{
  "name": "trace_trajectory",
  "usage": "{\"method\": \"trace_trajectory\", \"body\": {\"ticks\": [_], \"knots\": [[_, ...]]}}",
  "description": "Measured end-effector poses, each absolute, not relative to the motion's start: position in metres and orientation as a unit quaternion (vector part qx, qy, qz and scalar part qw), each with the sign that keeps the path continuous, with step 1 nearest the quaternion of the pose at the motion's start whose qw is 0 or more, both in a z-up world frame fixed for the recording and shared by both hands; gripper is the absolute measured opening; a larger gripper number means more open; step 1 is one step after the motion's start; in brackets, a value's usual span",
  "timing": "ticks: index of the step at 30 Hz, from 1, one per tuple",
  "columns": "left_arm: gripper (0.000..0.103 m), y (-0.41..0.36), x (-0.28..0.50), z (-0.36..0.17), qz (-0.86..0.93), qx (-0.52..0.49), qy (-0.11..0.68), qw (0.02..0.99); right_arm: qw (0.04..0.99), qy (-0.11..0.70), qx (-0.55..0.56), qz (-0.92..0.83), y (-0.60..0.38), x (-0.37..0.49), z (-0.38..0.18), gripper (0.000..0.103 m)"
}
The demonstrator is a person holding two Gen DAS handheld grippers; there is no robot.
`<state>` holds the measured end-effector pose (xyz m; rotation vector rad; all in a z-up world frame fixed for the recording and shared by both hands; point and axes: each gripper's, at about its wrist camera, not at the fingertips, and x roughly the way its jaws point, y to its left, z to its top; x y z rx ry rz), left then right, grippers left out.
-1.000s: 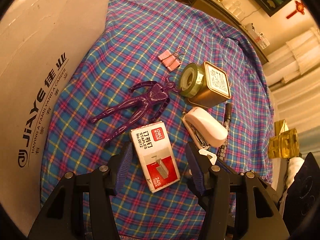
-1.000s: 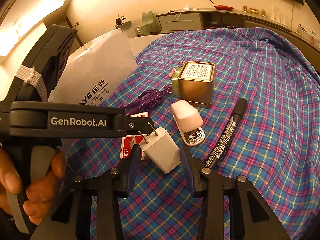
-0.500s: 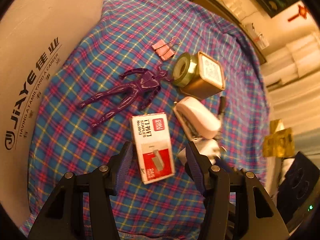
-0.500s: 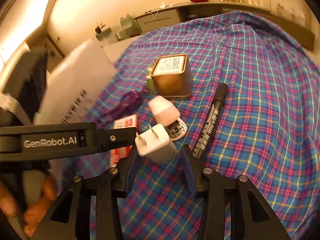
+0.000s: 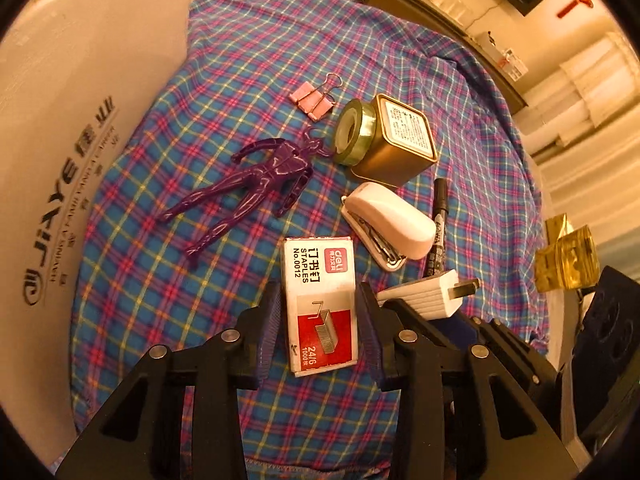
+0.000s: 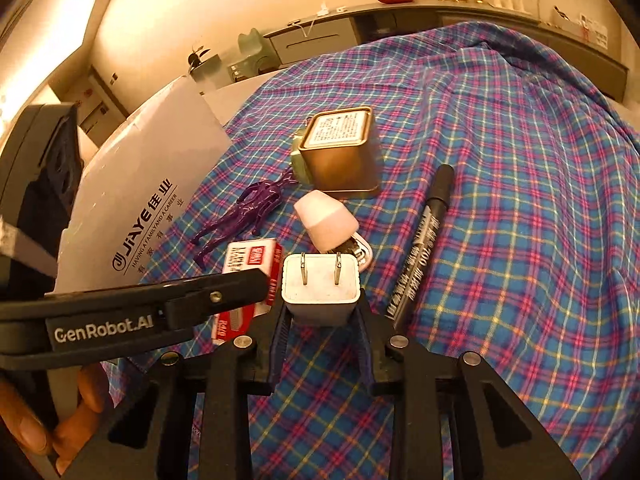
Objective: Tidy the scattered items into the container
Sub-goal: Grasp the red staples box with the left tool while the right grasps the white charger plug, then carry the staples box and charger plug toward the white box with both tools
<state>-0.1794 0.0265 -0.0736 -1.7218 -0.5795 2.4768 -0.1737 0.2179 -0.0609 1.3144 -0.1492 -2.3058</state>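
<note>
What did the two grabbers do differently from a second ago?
Both have just been closing. The left gripper came in on the staples box, which it straddled wide open before. The right gripper squeezed in on the white plug, now turned prongs away from the camera. The stapler, marker, gold tin, purple figure and pink clip stayed put.

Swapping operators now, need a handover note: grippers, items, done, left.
Left gripper: jaws just closing, pads against the staple box, box on the cloth.
Right gripper: jaws just closed on the white plug adapter.
On the plaid cloth: stapler, marker, gold tin, tape roll, purple figure, pink binder clip.
Done: nothing visibly in the white carton.
Left: all items.
</note>
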Motion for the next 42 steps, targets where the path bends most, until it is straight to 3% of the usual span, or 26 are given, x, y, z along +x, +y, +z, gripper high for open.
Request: {"method": "trace_trajectory", "body": {"ticks": [2,7,12,15,42], "knots": [[0.054,0.030,-0.175,-0.074,0.806,-0.562,-0.184,0.032,0.236,-0.065,0.484,-0.840,0.222,-0.173,-0.061,0.031],[0.056,0.040,-0.171,-0.078,0.810,-0.562,-0.166,0.032,0.230,-0.064,0.491,-0.838,0.226,-0.162,-0.064,0.031],[0.052,0.047,-0.170,-0.079,0.819,-0.557,-0.135,0.034,0.230,-0.061,0.490,-0.839,0.230,-0.152,-0.063,0.031],[0.042,0.046,-0.169,-0.079,0.820,-0.557,-0.128,0.031,0.231,-0.066,0.486,-0.841,0.235,-0.148,-0.058,0.031],[0.040,0.024,-0.104,-0.023,0.861,-0.497,-0.102,0.041,0.293,-0.113,0.447,-0.838,0.221,-0.108,-0.020,0.031]]}}
